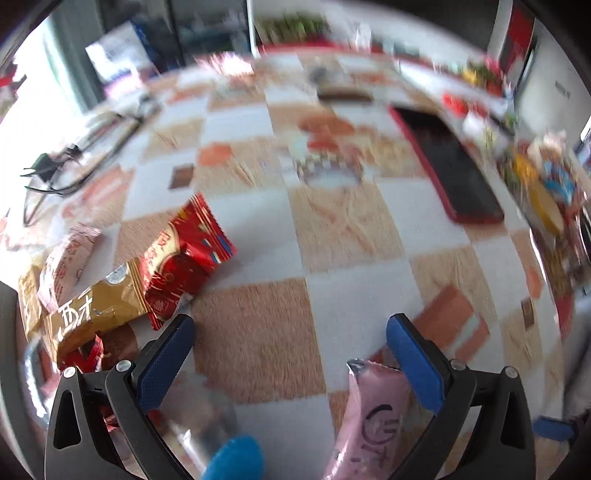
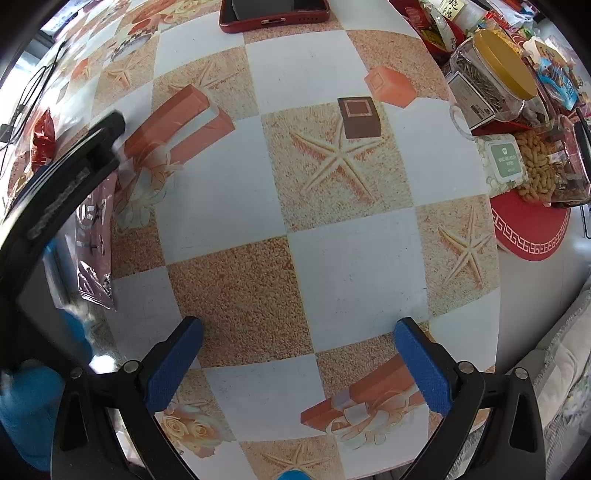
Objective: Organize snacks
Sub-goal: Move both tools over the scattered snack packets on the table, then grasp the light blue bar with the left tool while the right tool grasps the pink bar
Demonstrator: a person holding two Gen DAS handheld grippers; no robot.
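Note:
In the left wrist view my left gripper [image 1: 290, 334] is open above the checkered tablecloth. A pink snack packet [image 1: 373, 417] lies just inside its right finger, apart from the left one. A red packet [image 1: 188, 254], a gold packet [image 1: 92, 314] and a pale pink packet [image 1: 66, 262] lie in a pile to the left. In the right wrist view my right gripper [image 2: 297, 339] is open and empty over the table. The left gripper's body [image 2: 66, 184] shows at the left edge, with the dark-looking packet [image 2: 94, 236] beneath it.
A red-cased phone [image 1: 448, 166] lies at the far right of the table, also at the top of the right wrist view [image 2: 273, 13]. A jar with a yellow lid [image 2: 495, 74], a wipes pack [image 2: 504, 162], peanuts [image 2: 537, 166] and a red mat [image 2: 532, 232] crowd the right side. Cables [image 1: 55, 173] lie far left.

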